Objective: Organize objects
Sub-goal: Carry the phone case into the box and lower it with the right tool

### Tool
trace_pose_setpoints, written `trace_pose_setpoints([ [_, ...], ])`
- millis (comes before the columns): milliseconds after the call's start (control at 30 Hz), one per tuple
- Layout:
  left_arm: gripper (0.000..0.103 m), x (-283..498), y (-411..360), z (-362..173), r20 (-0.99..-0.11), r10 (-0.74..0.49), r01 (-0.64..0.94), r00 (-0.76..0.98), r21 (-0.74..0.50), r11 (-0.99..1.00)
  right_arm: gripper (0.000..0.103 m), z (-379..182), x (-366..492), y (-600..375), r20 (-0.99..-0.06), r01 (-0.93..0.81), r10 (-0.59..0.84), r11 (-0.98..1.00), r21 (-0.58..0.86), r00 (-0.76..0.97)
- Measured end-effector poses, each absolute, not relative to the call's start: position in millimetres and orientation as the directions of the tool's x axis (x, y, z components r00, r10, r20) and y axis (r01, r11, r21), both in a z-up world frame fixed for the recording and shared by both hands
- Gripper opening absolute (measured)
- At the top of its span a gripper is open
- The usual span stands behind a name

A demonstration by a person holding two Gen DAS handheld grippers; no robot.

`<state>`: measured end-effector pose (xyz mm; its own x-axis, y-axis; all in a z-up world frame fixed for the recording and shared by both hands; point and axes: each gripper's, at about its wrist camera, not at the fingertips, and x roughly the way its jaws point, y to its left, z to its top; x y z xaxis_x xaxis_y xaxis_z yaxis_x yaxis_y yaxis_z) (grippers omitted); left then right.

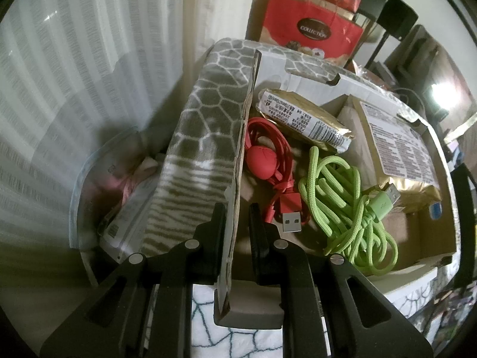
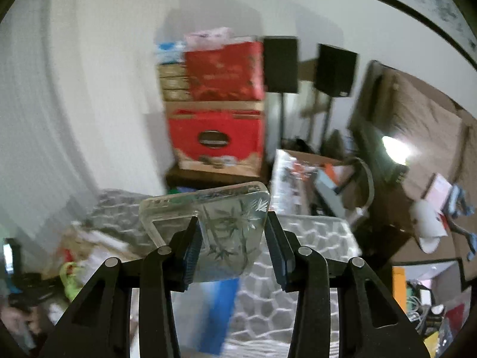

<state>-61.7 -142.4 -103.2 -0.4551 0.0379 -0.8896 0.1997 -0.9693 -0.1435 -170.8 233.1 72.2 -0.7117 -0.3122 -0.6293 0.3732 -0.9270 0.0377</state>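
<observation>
My left gripper (image 1: pixel 237 207) is shut on the upright cardboard wall of a box (image 1: pixel 208 113) covered in grey honeycomb print. Inside the box lie a coiled red USB cable (image 1: pixel 268 155), a tangled green cable (image 1: pixel 342 197), a small gold packet (image 1: pixel 304 116) and a larger gold packet (image 1: pixel 396 146). My right gripper (image 2: pixel 232 217) is up in the air, shut on a clear phone case (image 2: pixel 235 208) printed with bamboo. The case lies flat between the pads and sticks out to the left. The right wrist view is blurred.
A stack of red gift boxes (image 1: pixel 310 26) stands behind the patterned box, seen too as the red gift boxes (image 2: pixel 217 137). Two black speakers (image 2: pixel 280 62) stand on stands to the right. A white curtain (image 1: pixel 74 74) hangs at the left. A bag of packets (image 1: pixel 119 197) sits beside the box.
</observation>
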Motion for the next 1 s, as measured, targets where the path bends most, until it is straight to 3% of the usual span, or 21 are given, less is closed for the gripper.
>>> trace_pose_setpoints([
  [367,0.013,-62,-144,-104,-0.890,0.042,0.202,-0.454,-0.148,-0.968,0.042,81,-125,156,-0.687,0.602,-0.417,-0.798,-0.036,-0.594],
  [1000,0.013,-62,-144,-104,-0.889,0.042,0.206,-0.455,-0.151,-0.967,0.040,25,-124,35,-0.788,0.762,-0.316,-0.587,-0.275,-0.528],
])
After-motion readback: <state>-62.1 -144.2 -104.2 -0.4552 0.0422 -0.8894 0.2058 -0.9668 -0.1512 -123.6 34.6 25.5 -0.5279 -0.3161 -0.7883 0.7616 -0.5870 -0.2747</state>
